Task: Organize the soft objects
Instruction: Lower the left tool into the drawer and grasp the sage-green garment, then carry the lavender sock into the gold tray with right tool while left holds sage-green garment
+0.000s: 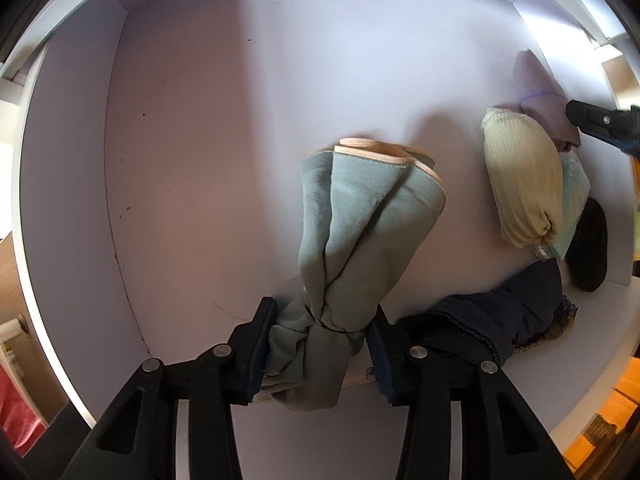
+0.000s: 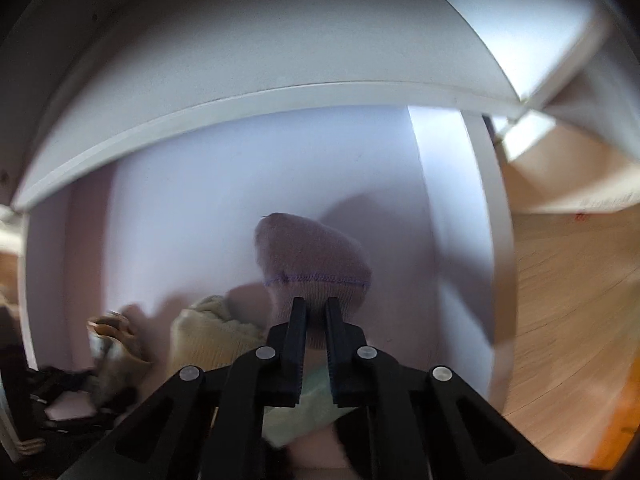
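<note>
My left gripper point(image 1: 322, 316) is shut on a sage-green sock point(image 1: 360, 216) with a peach cuff, held inside a white shelf compartment point(image 1: 192, 128). To its right lie a rolled cream ribbed sock point(image 1: 520, 176), a mint sock point(image 1: 574, 184), a lilac sock point(image 1: 540, 92), a black item point(image 1: 592, 248) and navy cloth point(image 1: 500, 312). My right gripper point(image 2: 316, 304) is shut on the lilac sock point(image 2: 316, 256) with purple stitching, near the compartment's back wall; it shows at the right edge of the left wrist view point(image 1: 600, 124). The cream sock point(image 2: 212, 340) lies below left of it.
The compartment's white right wall point(image 2: 452, 232) stands close to the right gripper, with the shelf board point(image 2: 240, 108) above. Wooden floor point(image 2: 568, 300) lies outside to the right. Dark clothing point(image 2: 60, 392) is piled at the lower left.
</note>
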The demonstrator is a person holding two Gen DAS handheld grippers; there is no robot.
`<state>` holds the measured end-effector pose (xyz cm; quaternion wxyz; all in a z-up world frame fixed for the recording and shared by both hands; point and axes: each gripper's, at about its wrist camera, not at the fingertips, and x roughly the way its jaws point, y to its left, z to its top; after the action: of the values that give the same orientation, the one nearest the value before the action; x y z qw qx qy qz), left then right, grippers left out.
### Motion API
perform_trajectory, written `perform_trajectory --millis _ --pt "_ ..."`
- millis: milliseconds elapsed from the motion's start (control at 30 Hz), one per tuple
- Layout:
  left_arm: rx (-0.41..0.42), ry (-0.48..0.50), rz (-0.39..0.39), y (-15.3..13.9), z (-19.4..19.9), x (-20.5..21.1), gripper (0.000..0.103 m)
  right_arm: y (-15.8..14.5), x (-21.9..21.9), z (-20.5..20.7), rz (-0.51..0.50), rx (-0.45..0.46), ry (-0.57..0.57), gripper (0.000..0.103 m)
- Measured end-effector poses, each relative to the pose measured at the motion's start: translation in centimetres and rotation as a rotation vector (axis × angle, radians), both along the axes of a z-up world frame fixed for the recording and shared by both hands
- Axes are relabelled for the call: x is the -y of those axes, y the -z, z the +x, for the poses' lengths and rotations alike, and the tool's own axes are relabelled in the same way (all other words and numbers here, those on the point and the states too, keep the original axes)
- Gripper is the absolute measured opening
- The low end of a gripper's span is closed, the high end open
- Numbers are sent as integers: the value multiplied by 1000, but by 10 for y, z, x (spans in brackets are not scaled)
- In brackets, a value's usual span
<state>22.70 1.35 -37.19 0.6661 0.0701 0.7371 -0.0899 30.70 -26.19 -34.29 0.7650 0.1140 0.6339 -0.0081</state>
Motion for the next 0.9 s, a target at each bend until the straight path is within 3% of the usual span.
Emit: perform_trajectory --millis 67,200,400,633,767,900 --pt "0 4 2 2 -1 0 46 -2 3 3 -10 6 19 33" --pt "-1 4 -1 1 1 -2 46 2 2 12 17 -10 29 41" --pt "-1 8 2 2 1 0 46 18 -8 28 -43 -40 -14 50" --pt "-1 -1 6 -1 2 0 46 23 -19 28 -49 -37 -39 51" --pt "-2 -18 -1 0 1 -3 47 28 -9 27 23 -66 32 60" --pt "-2 -11 3 0 2 -5 47 38 -9 26 52 -108 47 61"
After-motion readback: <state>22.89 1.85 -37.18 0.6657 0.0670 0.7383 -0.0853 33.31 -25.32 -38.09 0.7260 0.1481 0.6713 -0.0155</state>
